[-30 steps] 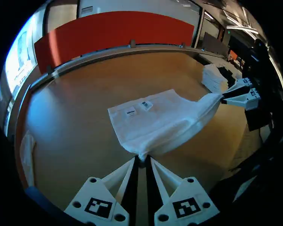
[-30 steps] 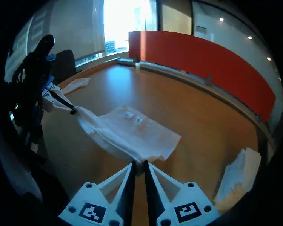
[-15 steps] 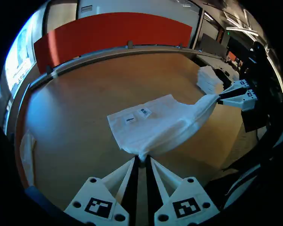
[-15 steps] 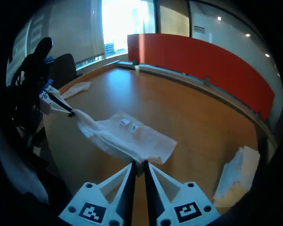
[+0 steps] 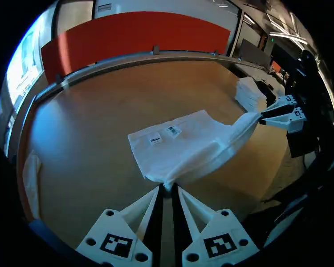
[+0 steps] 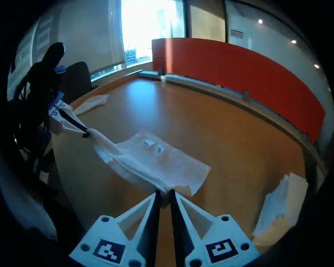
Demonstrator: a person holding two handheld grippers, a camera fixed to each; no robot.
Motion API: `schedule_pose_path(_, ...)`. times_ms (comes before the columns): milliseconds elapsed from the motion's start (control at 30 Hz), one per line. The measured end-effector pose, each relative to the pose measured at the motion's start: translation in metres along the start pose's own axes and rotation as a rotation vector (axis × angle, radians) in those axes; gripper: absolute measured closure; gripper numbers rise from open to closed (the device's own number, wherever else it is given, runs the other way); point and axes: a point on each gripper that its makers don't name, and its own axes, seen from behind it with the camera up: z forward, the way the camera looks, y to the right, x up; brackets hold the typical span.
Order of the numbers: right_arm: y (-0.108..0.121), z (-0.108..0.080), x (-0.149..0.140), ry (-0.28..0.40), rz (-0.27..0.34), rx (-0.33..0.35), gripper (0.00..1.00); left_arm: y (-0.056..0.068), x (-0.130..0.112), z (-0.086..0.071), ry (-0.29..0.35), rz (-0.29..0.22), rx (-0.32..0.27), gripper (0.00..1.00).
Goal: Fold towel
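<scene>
1. Wooden table (image 5: 91, 115) is seen running back to a red partition (image 5: 136, 35), with a bright window (image 6: 149, 26) beyond it in the right gripper view. A stack of folded towels (image 5: 249, 91) is kept near the table's edge.
2. The white towel (image 5: 185, 142) is spread on the table over its far half, with two small labels (image 5: 162, 135) turned up. Its near edge is lifted off the wood and hung, with a sag, between the two grippers.
3. The left gripper (image 5: 167, 190) is clamped on one near corner, its fingers drawn together on the bunched cloth. The right gripper (image 6: 164, 196) is clamped likewise on the other near corner.
4. Very little is changed over the last second:
   - Both grips are kept and the lifted edge is still held up.
   - The towel is shifted only slightly. In the right gripper view the labels are drawn a little nearer within the first half second and are barely moved after that.
   - The far edge is still left flat on the table.
5. From this it is judged that the grasp is secured but the fold itself is not yet made. The raised edge remains to be carried over toward the far edge, and the sag between the corners may need to be pulled taut first.
</scene>
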Motion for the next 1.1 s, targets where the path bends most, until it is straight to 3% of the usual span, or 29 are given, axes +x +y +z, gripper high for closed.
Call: schedule_pose_path(1100, 0.045, 0.067, -0.011, -0.080, 0.052, -0.040, 0.84, -0.040, 0.030, 0.077, 0.001, -0.010, 0.056, 0.87)
